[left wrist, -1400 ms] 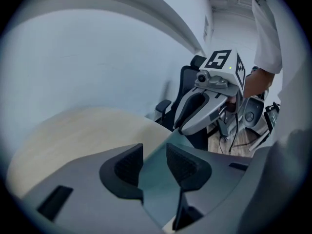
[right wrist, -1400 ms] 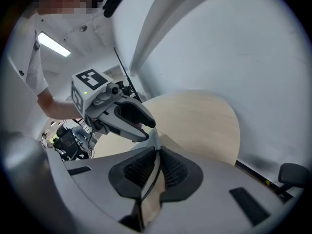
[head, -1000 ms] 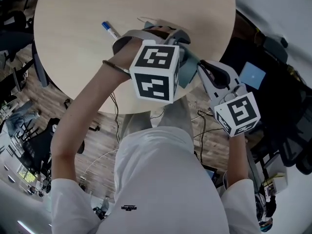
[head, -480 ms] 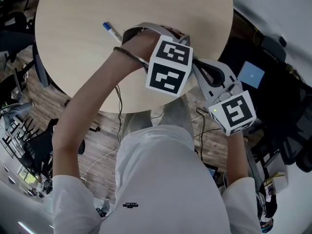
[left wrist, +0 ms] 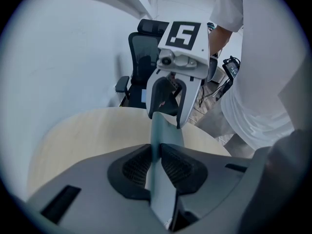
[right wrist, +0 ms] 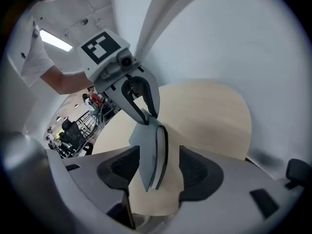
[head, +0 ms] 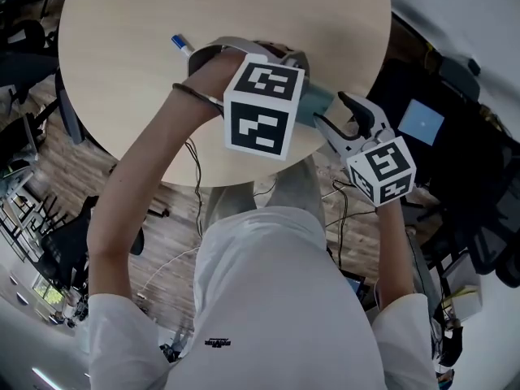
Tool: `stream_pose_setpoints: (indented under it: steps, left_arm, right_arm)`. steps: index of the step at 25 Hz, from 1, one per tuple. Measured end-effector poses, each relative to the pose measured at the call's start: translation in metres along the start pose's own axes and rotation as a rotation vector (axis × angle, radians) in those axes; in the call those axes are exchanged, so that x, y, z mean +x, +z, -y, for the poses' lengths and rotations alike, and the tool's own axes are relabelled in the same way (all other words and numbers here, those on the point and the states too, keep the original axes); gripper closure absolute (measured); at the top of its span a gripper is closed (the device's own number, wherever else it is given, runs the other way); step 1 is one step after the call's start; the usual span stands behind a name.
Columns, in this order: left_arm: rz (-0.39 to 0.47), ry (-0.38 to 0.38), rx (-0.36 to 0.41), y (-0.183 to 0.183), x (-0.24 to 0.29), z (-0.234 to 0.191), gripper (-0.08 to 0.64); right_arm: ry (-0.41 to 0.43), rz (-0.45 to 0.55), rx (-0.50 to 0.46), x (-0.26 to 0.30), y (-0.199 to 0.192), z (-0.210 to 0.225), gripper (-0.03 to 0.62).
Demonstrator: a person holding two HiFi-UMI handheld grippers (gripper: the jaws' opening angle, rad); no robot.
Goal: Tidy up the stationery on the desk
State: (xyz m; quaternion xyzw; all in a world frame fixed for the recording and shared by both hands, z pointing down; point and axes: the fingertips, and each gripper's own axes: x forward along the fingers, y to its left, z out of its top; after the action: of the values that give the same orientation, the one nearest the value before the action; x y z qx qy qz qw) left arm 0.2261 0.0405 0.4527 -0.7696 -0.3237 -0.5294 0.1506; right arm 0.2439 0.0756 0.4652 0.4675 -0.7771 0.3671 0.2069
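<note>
A thin grey-teal notebook is held on edge above the round wooden table, near its front right rim. My left gripper is shut on one end of it; its jaws have just been closing and the pads press on both covers. My right gripper straddles the other end of the notebook; its jaws have just been opening and a gap shows on each side. In the head view the notebook shows between the left marker cube and the right gripper. A blue-capped pen lies on the table further left.
The table's edge runs just under both grippers. Below it are wooden floor and loose cables. A black office chair stands past the table, and dark chairs with a blue square item stand at the right.
The right gripper has sunk a little toward the table edge and its jaws now stand apart round the notebook. The left marker cube has tilted and shifted slightly.
</note>
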Motion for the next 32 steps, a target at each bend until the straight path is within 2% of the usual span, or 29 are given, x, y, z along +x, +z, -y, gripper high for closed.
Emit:
stream_pose_setpoints:
  steps: [5,7,8,9,12,15,17,20,22,26,32]
  left_arm:
    - [0.015,0.003,-0.012,0.001,-0.003,0.002,0.483]
    - [0.025,0.011,-0.022,0.001,-0.006,0.004,0.485]
    - [0.030,0.017,-0.027,0.001,-0.008,0.005,0.485]
    - [0.035,0.026,-0.031,0.000,-0.011,0.005,0.486]
    - [0.055,0.058,-0.050,-0.006,-0.019,0.005,0.482]
    - [0.085,0.105,-0.087,-0.012,-0.027,0.003,0.471]
    - [0.115,0.176,-0.130,-0.013,-0.038,-0.002,0.456]
    - [0.173,0.316,-0.239,-0.021,-0.060,-0.002,0.429]
    - [0.207,0.379,-0.314,-0.032,-0.073,0.003,0.425]
    - [0.278,0.445,-0.444,-0.051,-0.099,0.014,0.417]
    - [0.347,0.511,-0.555,-0.070,-0.125,0.036,0.419]
  right_arm:
    - [0.090,-0.070,0.044,0.037,-0.030,-0.002,0.336]
    - [0.116,-0.103,0.014,0.045,-0.038,-0.006,0.337]
    - [0.122,-0.110,-0.015,0.046,-0.040,-0.009,0.365]
    - [0.129,-0.110,-0.042,0.044,-0.039,-0.013,0.467]
    - [0.184,-0.100,-0.072,0.040,-0.031,-0.025,0.504]
    - [0.229,-0.098,-0.070,0.039,-0.023,-0.031,0.509]
    - [0.256,-0.096,-0.069,0.034,-0.016,-0.034,0.511]
    - [0.280,-0.103,-0.103,0.028,-0.005,-0.043,0.511]
    - [0.294,-0.107,-0.129,0.026,0.001,-0.050,0.511]
    - [0.311,-0.110,-0.142,0.021,0.012,-0.063,0.511]
    - [0.291,-0.094,-0.143,0.018,0.029,-0.083,0.511]
